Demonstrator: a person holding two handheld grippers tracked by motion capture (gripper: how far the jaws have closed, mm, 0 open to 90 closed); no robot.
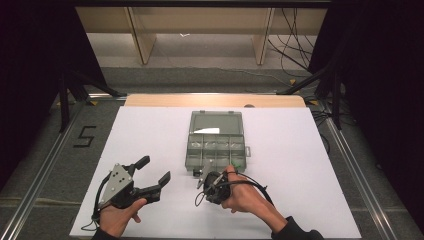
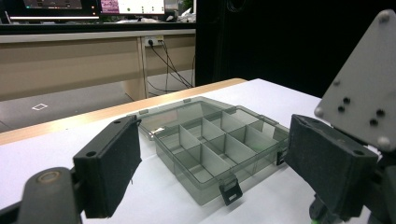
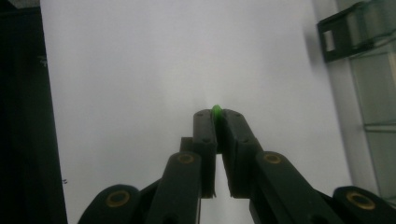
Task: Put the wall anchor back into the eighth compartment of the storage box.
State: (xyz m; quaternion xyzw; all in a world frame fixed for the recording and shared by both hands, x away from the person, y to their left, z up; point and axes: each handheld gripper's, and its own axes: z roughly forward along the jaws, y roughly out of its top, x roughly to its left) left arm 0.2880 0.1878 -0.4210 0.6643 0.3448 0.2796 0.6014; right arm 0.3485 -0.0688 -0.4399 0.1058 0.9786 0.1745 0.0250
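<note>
White surface (image 1: pixel 300 165), wood strip showing along its far edge; near edge cut off by the frame bottom. Floor beyond is dim, sides black.

Box (image 1: pixel 216 140): clear grey plastic organiser, mid-surface, lid flat open on the far side, divided tray on the near side. Glare on the lid hides its detail. In the left gripper view the box (image 2: pixel 215 149) sits between the two pads, well ahead of them; its compartments look bare as far as can be seen, far cells hard to read. In the right gripper view a cut-off corner of the box (image 3: pixel 369 60) with a black latch shows at the right edge.

Left gripper (image 1: pixel 156 172): near left, released, jaws wide apart, nothing between them, resting low over the surface, left of the box.

Right gripper (image 1: pixel 235 168): near centre, at the box's near right corner, mostly hidden by the hand and cable in the high view. Clenched on a bead (image 3: pixel 216 110) — a tiny green bit pinched at the jaw tips, mostly hidden between the pads, shape not readable. A green speck (image 1: pixel 236 167) shows at the same spot in the high view; whether it is over the tray or just outside the rim, cannot tell.
</note>
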